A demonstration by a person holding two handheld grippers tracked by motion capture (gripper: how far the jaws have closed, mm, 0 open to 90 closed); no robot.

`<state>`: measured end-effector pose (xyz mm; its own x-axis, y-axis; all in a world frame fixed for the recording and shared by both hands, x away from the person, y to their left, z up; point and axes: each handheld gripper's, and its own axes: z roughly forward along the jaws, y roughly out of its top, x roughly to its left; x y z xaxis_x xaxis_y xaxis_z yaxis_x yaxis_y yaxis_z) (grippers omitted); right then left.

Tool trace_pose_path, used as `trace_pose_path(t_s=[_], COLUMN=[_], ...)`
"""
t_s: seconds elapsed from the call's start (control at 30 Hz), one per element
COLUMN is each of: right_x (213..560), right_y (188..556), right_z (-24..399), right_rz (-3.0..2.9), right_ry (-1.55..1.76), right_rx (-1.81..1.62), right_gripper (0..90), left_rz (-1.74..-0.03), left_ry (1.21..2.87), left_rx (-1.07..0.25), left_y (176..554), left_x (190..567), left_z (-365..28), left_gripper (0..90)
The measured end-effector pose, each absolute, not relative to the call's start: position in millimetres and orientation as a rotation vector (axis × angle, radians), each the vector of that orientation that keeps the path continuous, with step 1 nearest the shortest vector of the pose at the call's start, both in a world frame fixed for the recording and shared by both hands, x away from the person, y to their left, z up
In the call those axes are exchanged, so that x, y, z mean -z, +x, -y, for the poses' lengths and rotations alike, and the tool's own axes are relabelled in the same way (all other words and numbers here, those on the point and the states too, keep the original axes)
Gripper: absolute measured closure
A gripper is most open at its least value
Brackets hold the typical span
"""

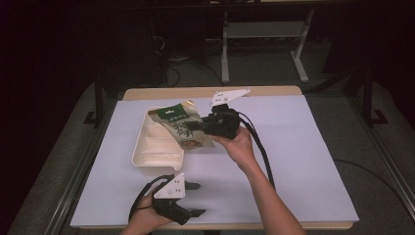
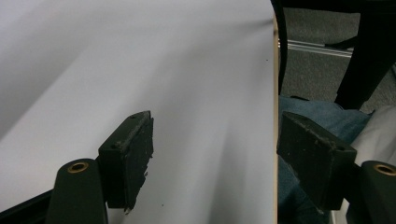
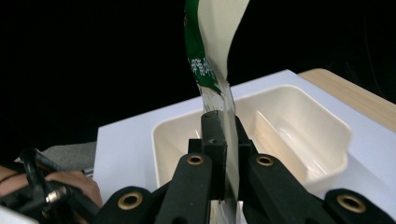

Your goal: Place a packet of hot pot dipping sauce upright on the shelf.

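Black jaws of the right hand-held gripper (image 3: pixel 219 140) are pinching a green pouch (image 3: pixel 208 56) by one thin edge, holding it over the tray (image 3: pixel 327 121). Such a slim bite is likely risking slip. Left hand-held gripper (image 1: pixel 195 199) is hanging spread over the worktop (image 1: pixel 293 147).

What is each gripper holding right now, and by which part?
The right gripper is shut on the green-and-cream snack pouch, pinching its flat edge above the white divided tray. The left gripper is open over the table and holds nothing.

Green-and-cream packet (image 1: pixel 182 126); cream tray (image 1: pixel 140 164)
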<state>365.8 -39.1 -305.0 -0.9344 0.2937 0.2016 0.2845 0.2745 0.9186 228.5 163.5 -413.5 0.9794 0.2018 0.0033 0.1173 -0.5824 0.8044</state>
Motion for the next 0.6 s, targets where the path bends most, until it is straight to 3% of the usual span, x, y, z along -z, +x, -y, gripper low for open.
trace_pose_path(t_s=[0.6], right_x=[311.9], right_y=[366.7], right_z=[-18.8], right_rz=[-2.562], right_ry=[0.495], right_rx=[-1.853], right_gripper=[89.8], left_rz=[-0.211], left_ry=[2.188], left_rx=[-0.121], left_y=[225.2], left_x=[419.6], left_z=[-164.8], left_gripper=[26.2])
